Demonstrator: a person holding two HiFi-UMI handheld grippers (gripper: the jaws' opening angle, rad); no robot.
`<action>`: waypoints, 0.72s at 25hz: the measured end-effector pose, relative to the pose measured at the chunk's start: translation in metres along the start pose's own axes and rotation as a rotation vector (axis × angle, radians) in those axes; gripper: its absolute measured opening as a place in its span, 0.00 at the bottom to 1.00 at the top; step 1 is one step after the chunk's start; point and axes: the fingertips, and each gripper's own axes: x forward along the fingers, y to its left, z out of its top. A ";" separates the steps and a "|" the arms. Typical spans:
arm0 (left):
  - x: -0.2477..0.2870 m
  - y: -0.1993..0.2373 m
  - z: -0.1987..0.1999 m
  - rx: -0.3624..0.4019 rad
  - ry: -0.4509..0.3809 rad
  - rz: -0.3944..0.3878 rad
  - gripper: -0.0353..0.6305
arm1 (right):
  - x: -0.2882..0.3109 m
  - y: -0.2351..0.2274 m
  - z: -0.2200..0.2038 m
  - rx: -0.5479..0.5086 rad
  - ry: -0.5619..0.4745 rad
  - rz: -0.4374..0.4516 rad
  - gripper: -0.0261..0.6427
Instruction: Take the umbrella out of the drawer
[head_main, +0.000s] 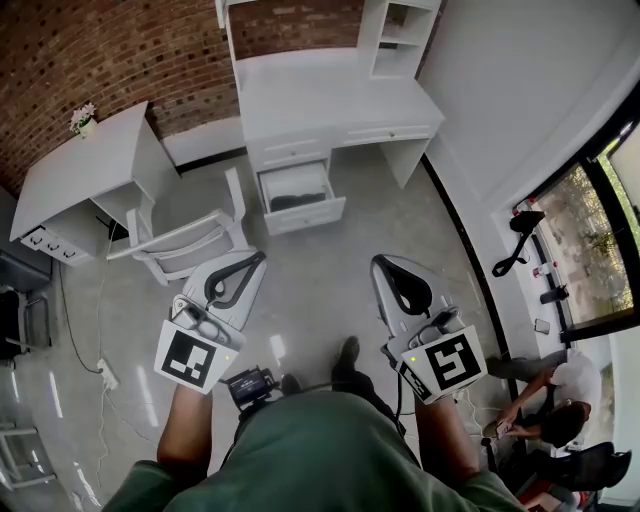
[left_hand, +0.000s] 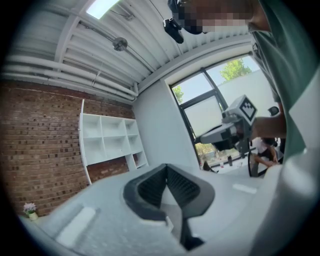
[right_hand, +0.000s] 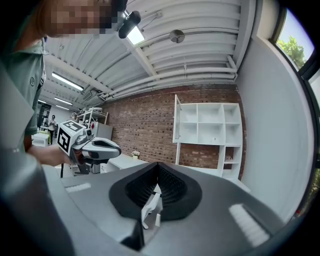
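The white desk's drawer (head_main: 300, 212) stands pulled out in the head view. A dark long thing, apparently the umbrella (head_main: 297, 201), lies inside it. My left gripper (head_main: 260, 259) hovers over the floor on the near side of the drawer and to its left, jaws together, nothing in them. My right gripper (head_main: 379, 262) floats to the drawer's near right, likewise shut and empty. Both are well apart from the drawer. In the left gripper view the left gripper (left_hand: 166, 166) is closed, with the right gripper (left_hand: 231, 131) beside it. The right gripper (right_hand: 158, 164) is closed in its own view.
A white chair (head_main: 186, 241) stands left of the drawer, close to my left gripper. The desk (head_main: 330, 95) carries a white shelf unit (right_hand: 207, 125). A second white desk (head_main: 85, 175) with a flower pot (head_main: 83, 119) is far left. A person (head_main: 552, 392) crouches at the lower right, near the windows.
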 end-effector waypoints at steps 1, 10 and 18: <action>0.009 0.001 -0.001 -0.003 0.008 0.006 0.06 | 0.003 -0.009 -0.001 0.002 -0.002 0.010 0.05; 0.121 0.007 -0.004 -0.001 0.069 0.065 0.06 | 0.032 -0.114 -0.021 0.025 -0.012 0.111 0.05; 0.190 0.015 -0.006 0.009 0.111 0.126 0.06 | 0.053 -0.184 -0.032 0.035 -0.026 0.187 0.05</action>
